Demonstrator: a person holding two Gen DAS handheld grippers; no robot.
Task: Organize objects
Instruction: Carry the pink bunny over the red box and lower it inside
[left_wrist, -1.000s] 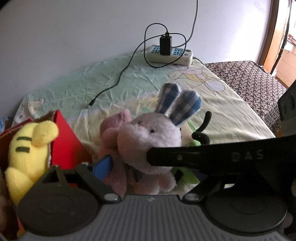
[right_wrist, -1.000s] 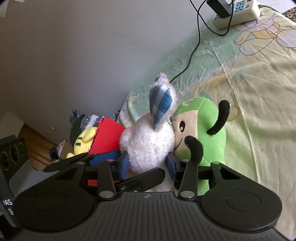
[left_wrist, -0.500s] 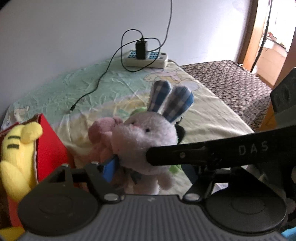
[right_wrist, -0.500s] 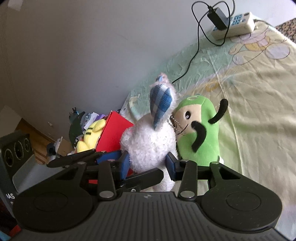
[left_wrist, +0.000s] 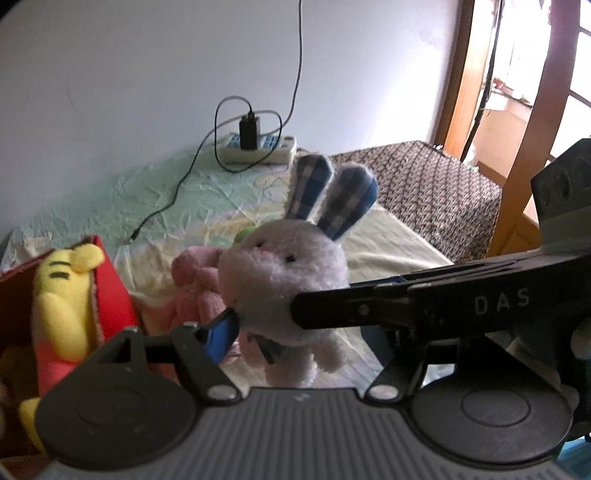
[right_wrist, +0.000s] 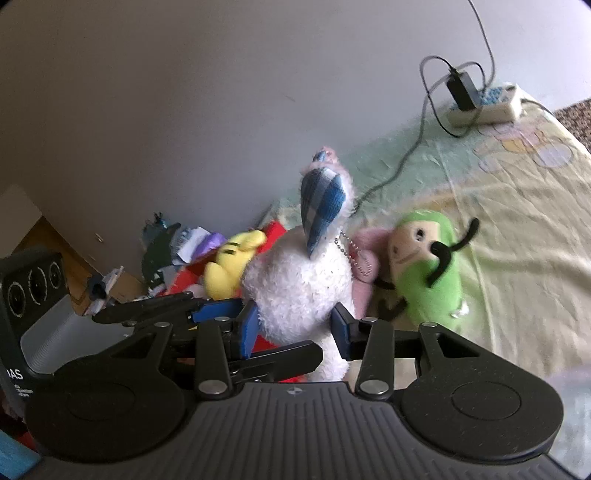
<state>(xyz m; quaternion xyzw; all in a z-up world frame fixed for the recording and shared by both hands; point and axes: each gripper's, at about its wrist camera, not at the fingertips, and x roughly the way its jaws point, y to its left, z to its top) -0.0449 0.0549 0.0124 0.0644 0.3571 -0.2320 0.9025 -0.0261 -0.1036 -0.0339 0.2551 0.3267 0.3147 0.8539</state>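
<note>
A white plush bunny (left_wrist: 284, 273) with blue checked ears hangs above the bed, held from two sides. My left gripper (left_wrist: 291, 343) is shut on it. Its left blue pad (left_wrist: 221, 332) presses the bunny's cheek, and its right finger is hidden behind the right gripper's black arm (left_wrist: 424, 306). In the right wrist view my right gripper (right_wrist: 295, 326) is shut on the bunny (right_wrist: 295, 288), one blue pad on each side of its body. A pink plush (right_wrist: 365, 258) and a green plush (right_wrist: 428, 273) lie on the sheet behind it.
A red box (left_wrist: 110, 291) at the left holds a yellow plush (left_wrist: 62, 295). A power strip (left_wrist: 258, 147) with charger and cables lies by the wall on the pale sheet (left_wrist: 207, 195). A brown patterned cover (left_wrist: 424, 184) and a wooden door frame (left_wrist: 532, 129) are at the right.
The left jaws have closed onto the bunny. Both grippers have risen with it, lifting it off the sheet; the pink and green plushes stayed on the bed.
</note>
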